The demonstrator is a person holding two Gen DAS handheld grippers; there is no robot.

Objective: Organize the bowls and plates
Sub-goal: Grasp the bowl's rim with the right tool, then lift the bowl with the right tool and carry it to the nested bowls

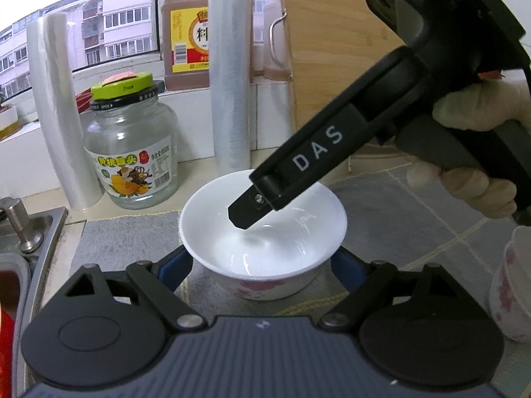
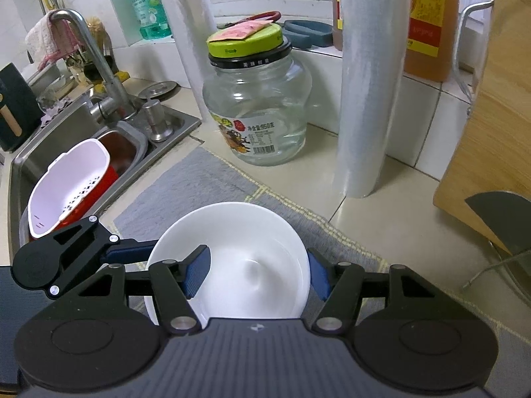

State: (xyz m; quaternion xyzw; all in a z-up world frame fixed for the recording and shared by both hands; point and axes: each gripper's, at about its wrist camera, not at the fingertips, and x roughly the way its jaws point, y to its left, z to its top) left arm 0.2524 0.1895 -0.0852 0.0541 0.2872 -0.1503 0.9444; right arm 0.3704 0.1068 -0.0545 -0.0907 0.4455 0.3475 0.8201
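Nearest in left wrist view: left gripper spread wide, blue pads on either side of the white bowl w/ pink flower print, not pressing it as far as can be seen. Bowl upright on the grey mat, between the fingers. Right gripper reaching in from upper right, one black finger tip dipped inside the bowl near the far wall — gloved hand behind on the handle.

Right wrist view: right gripper open too, one blue pad inside the bowl, other outside the rim on the right; contact w/ rim can't be judged. Left gripper in at the left edge of the bowl.

Farther back: glass jar w/ green lid, cling-film rolls, sauce jug, wooden board on the counter.

Only in left view — second flowered cup at right. Only in right view — sink w/ tap, white-and-red strainer basket, green detergent bottle.
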